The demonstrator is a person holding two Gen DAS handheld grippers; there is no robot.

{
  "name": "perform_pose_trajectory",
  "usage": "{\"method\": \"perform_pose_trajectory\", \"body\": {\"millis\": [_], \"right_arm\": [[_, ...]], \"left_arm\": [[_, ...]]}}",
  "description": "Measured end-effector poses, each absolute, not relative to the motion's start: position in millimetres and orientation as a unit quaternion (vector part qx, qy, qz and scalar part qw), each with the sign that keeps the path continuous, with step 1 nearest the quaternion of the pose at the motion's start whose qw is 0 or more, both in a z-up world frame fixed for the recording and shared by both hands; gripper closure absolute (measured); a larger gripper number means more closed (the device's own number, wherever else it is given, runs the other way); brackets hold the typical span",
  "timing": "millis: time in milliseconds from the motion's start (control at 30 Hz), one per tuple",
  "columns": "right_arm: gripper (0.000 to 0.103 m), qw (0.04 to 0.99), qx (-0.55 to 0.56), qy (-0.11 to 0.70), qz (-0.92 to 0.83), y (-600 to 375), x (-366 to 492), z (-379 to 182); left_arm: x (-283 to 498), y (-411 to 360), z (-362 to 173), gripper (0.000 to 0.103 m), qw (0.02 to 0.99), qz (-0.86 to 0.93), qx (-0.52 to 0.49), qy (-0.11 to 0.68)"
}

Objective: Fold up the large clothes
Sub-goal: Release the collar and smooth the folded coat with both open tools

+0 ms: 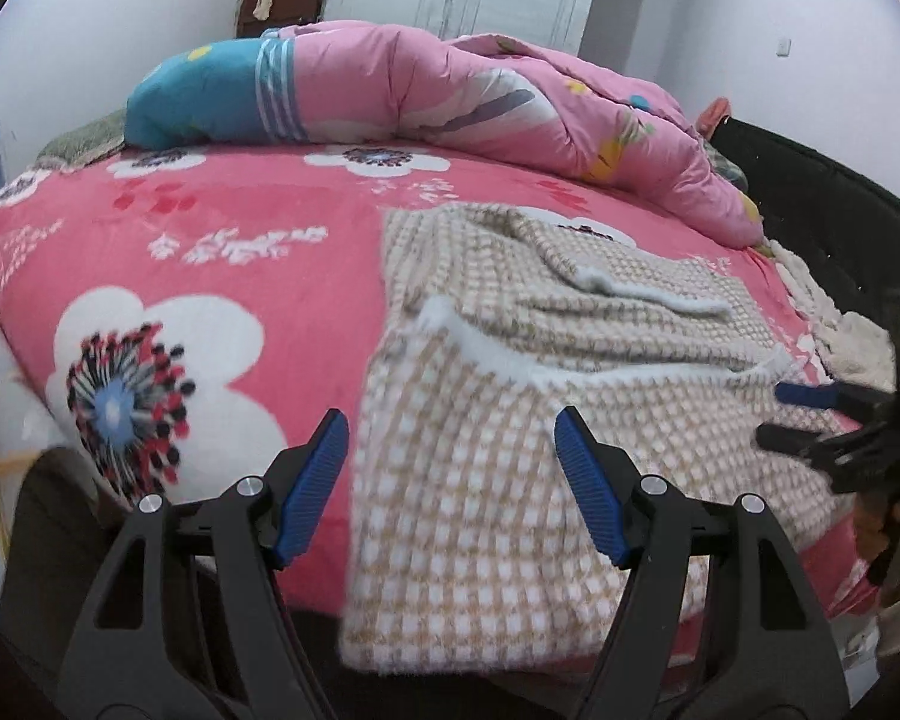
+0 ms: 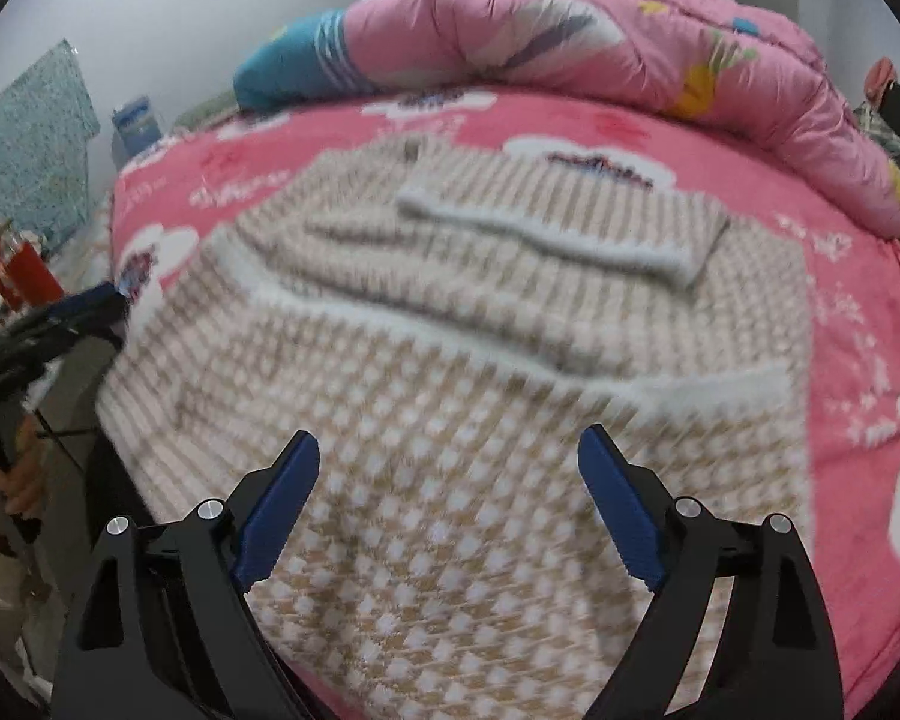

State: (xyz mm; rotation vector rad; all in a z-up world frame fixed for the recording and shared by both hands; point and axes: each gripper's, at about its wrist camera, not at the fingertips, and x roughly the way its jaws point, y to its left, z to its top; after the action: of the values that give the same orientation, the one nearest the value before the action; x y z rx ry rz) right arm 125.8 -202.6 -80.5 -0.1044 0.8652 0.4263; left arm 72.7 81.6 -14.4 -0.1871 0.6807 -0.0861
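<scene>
We are holding the left tool (image 1: pixel 452 427) with its fingers spread apart, gripping nothing, just over the near left edge of the checked sweater (image 1: pixel 540 420). The sweater is lying partly folded on the pink flowered bed (image 1: pixel 222 276), its lower end hanging over the near edge, with sleeves folded across the upper part. We are keeping the right tool (image 2: pixel 450 450) likewise apart and empty above the sweater's near half (image 2: pixel 450 360); the blur is making it hard to say whether it is touching the cloth. A pink quilt (image 1: pixel 480 96) is lying bunched along the bed's far side.
</scene>
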Motion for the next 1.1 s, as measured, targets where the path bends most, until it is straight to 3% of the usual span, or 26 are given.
{"method": "perform_pose_trajectory", "body": {"millis": [167, 467, 767, 1100], "right_arm": [[0.015, 0.878, -0.013, 0.428, 0.214, -212, 131, -98], [0.014, 0.876, -0.017, 0.429, 0.218, -211, 132, -99], [0.013, 0.876, -0.019, 0.430, 0.215, -210, 134, -100], [0.012, 0.876, -0.019, 0.431, 0.217, -208, 136, -102]], "left_arm": [[84, 86, -21, 0.037, 0.936, -0.048, -0.104, 0.333], [146, 94, -44, 0.062, 0.913, -0.073, -0.119, 0.383], [143, 98, -42, 0.062, 0.897, -0.158, -0.180, 0.371], [184, 97, -65, 0.062, 0.876, -0.136, -0.162, 0.433]]}}
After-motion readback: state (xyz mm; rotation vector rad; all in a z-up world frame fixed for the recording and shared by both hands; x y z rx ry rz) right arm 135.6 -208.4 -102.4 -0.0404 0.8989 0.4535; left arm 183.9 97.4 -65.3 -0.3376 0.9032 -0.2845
